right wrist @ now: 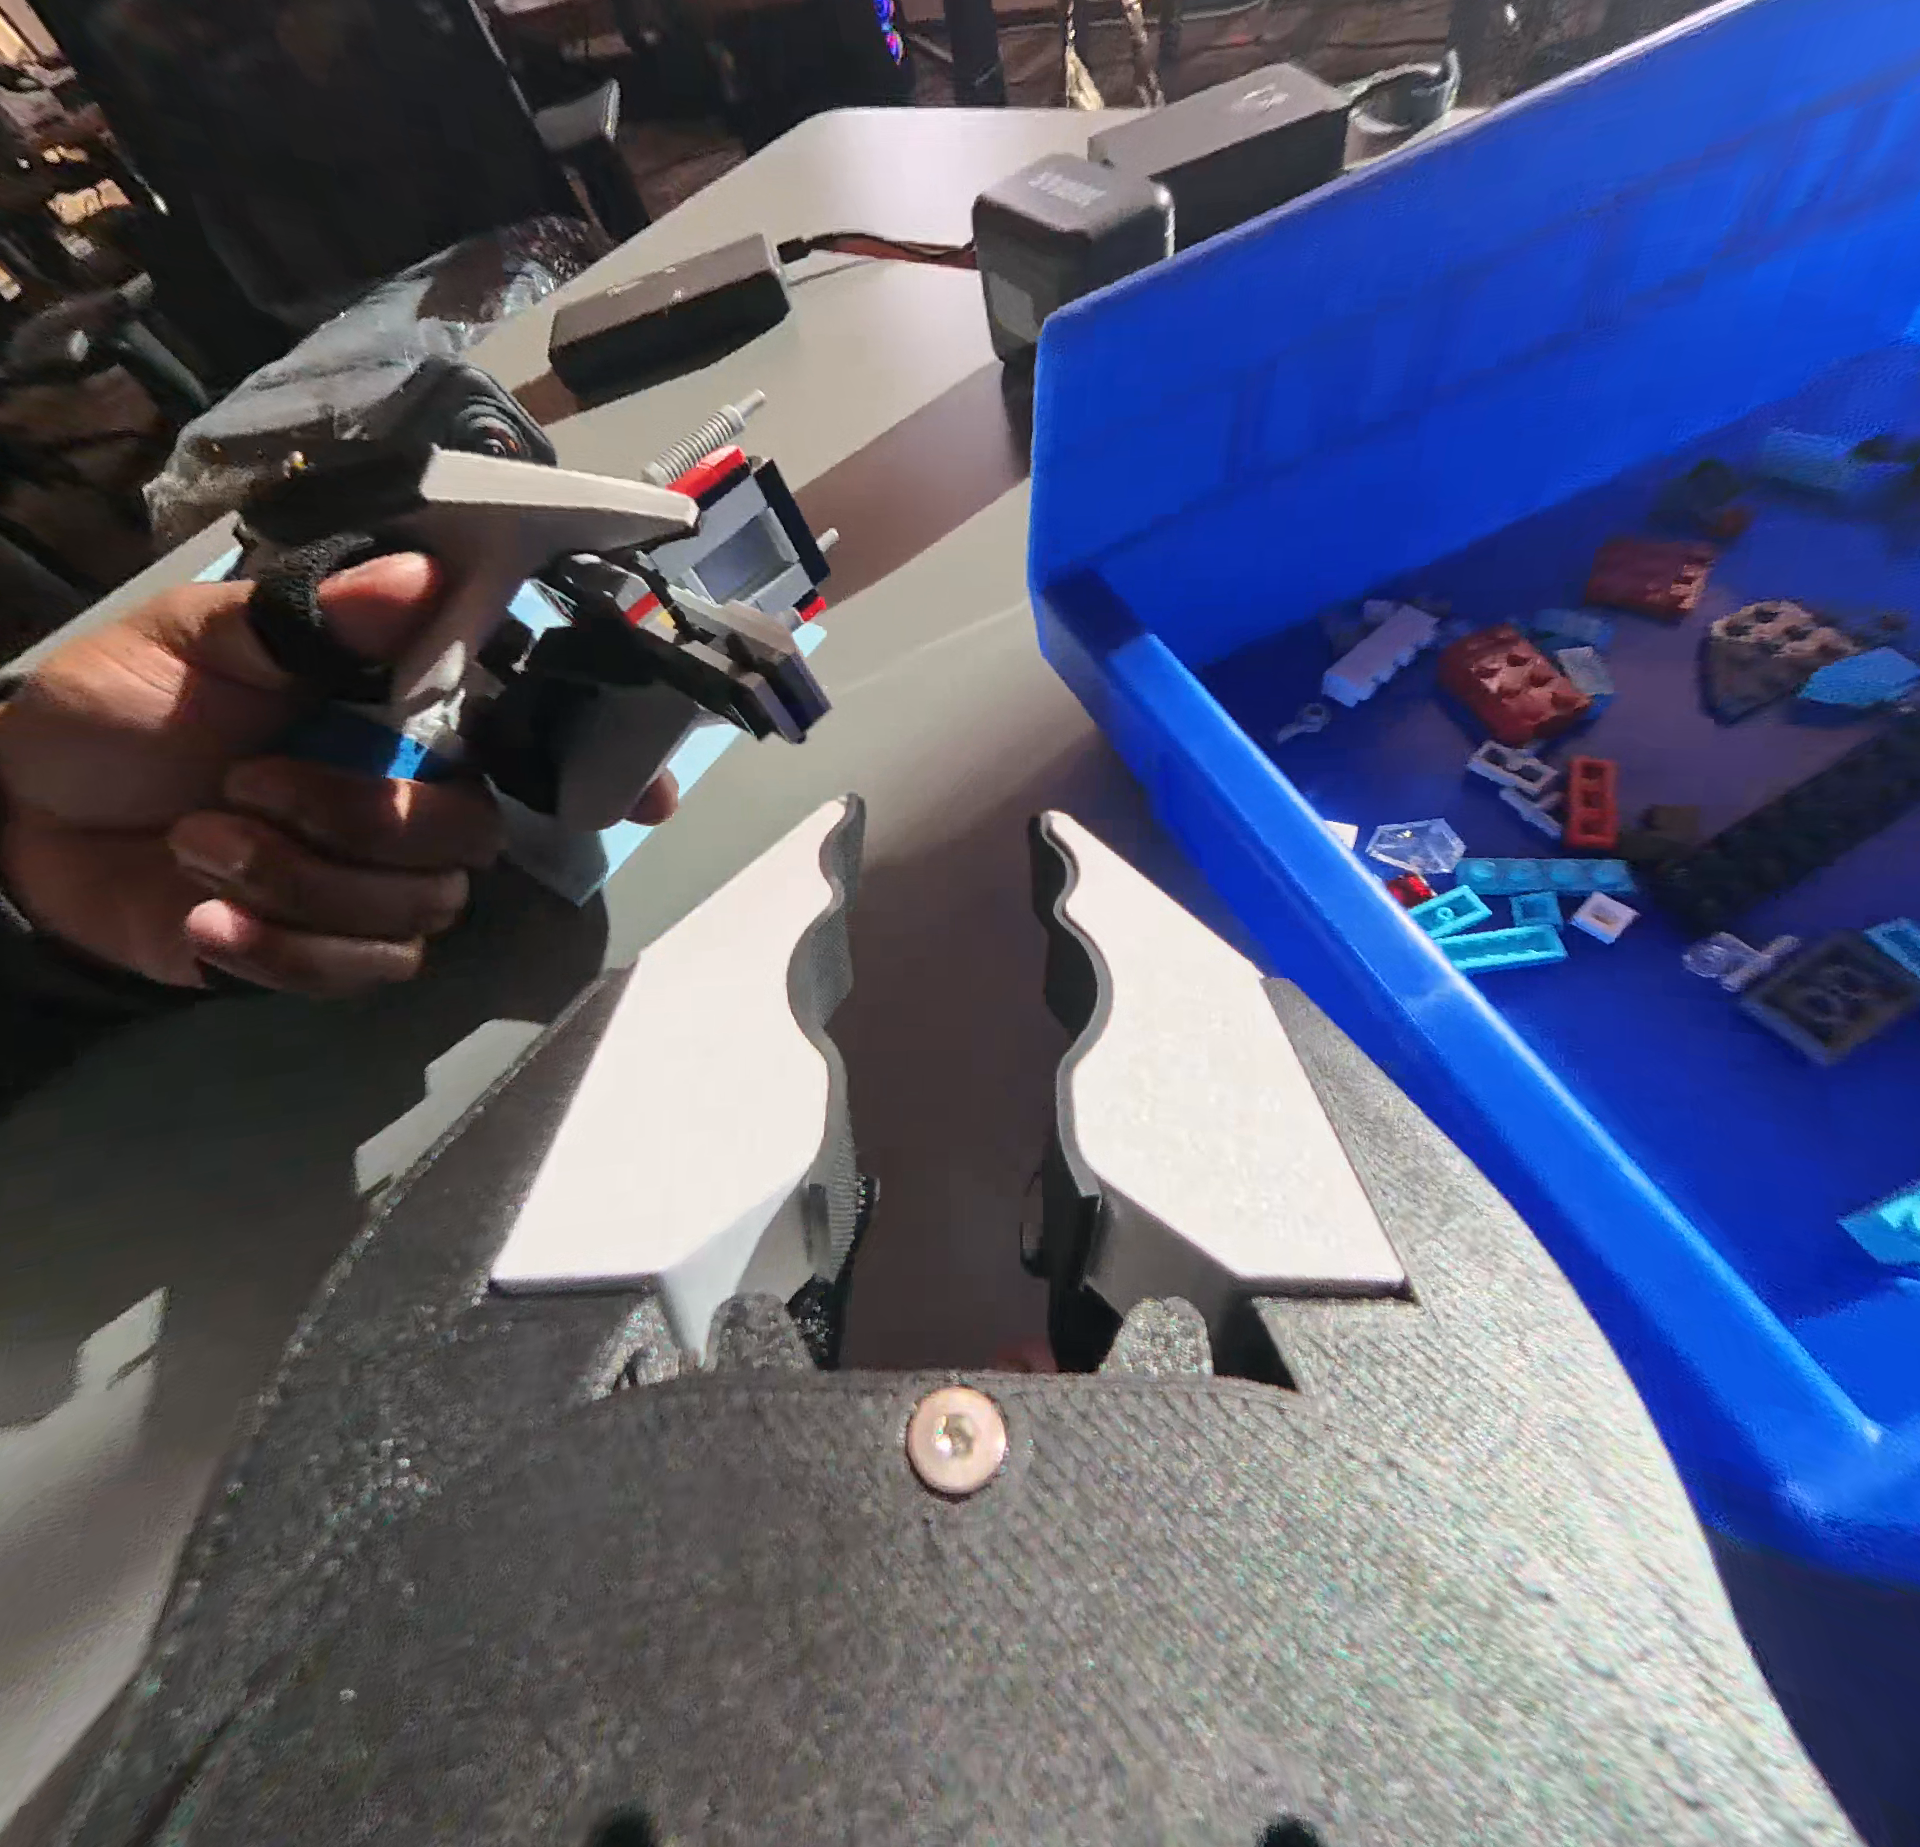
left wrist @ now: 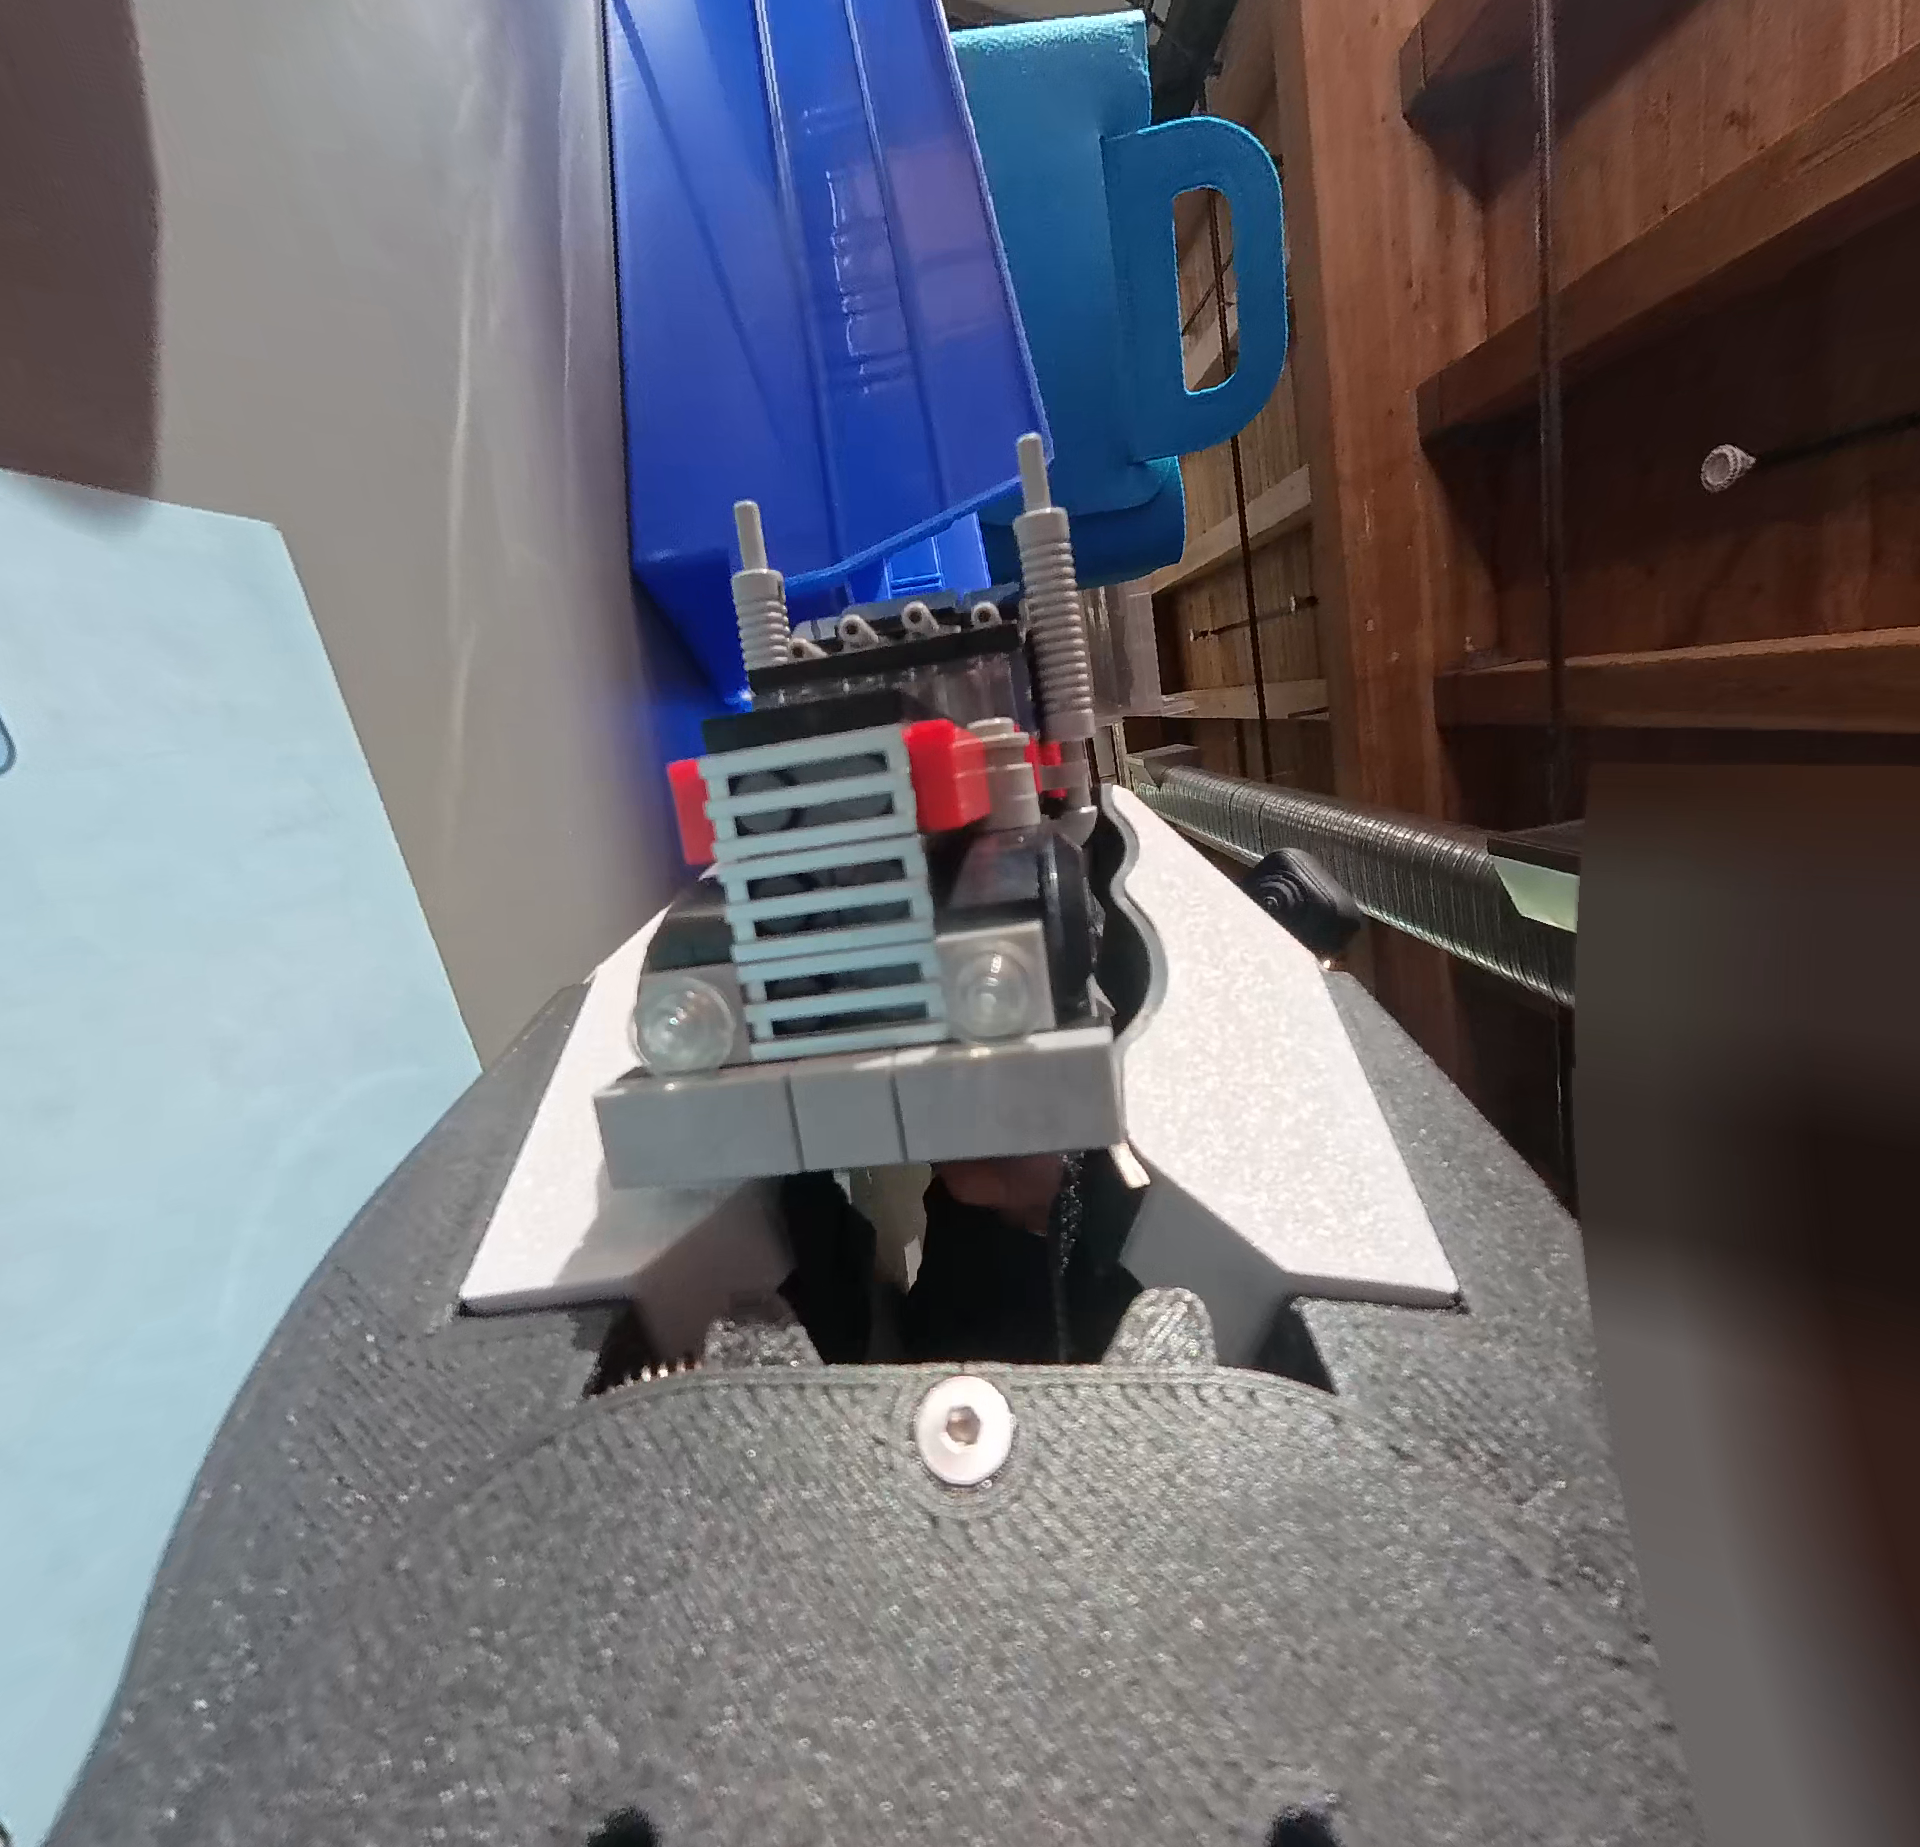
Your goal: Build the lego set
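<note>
My left gripper (left wrist: 873, 976) is shut on a lego truck (left wrist: 862, 893) with a grey grille, grey bumper, red fenders, clear headlights and two grey exhaust stacks. The truck's front faces the camera. In the right wrist view the left gripper (right wrist: 717, 602) is held in a hand above the table at upper left, with the truck (right wrist: 743, 540) between its fingers. My right gripper (right wrist: 945, 841) is open and empty, low over the dark table (right wrist: 914, 415), just left of a blue bin (right wrist: 1247, 758) that holds several loose lego pieces (right wrist: 1512, 680).
The blue bin (left wrist: 790, 270) fills the view behind the truck, with a blue felt bag (left wrist: 1164, 270) beside it. A light blue sheet (left wrist: 156, 914) lies at left. Black power bricks (right wrist: 665, 317) and a black box (right wrist: 1070, 239) sit at the table's far side. Wooden shelving (left wrist: 1662, 343) stands at right. One gripper's finger ends stand about 7 centimetres off the other's.
</note>
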Demonstrator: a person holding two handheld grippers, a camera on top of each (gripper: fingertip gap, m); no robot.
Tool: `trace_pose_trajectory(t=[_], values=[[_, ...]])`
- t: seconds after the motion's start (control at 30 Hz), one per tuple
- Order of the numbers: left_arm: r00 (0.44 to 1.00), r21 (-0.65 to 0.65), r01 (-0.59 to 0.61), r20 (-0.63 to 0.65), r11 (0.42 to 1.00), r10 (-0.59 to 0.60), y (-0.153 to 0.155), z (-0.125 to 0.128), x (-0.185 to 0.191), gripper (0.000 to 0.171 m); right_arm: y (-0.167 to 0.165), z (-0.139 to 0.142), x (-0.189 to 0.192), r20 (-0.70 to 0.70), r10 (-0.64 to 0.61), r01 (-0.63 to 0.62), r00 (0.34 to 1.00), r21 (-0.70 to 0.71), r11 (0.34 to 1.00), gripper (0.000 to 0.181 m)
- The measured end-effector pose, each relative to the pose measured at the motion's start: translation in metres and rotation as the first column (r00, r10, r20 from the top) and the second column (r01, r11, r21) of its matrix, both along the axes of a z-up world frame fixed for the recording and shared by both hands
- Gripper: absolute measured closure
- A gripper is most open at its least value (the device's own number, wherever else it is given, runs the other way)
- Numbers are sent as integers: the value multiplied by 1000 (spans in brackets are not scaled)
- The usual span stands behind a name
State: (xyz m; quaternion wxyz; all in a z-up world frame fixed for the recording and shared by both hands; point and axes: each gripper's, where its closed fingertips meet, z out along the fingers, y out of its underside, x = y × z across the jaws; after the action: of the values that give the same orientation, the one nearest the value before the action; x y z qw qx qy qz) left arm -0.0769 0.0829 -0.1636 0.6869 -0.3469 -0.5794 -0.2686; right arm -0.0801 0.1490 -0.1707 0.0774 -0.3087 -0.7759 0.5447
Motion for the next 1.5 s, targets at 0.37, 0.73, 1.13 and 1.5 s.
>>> trace_pose_trajectory(t=[0.37, 0.73, 1.13, 1.5], values=[[1000, -11, 21, -15, 1000, -21, 3, 1, 1, 118, 119, 15, 62, -108, -324, 331, 940, 58, 942, 148], [999, -42, 35, -39, 999, -37, 12, 2, 5, 118, 149, -57, 164, -112, -277, 299, 954, 368, 880, 158], [998, -44, 42, -43, 998, -44, 13, 2, 7, 118, 154, -46, 153, -335, -369, 472, 867, 317, 823, 181], [997, -50, 62, -44, 997, -64, 17, 1, 9, 118, 205, -25, 197, -248, -631, 626, 735, -111, 772, 146]])
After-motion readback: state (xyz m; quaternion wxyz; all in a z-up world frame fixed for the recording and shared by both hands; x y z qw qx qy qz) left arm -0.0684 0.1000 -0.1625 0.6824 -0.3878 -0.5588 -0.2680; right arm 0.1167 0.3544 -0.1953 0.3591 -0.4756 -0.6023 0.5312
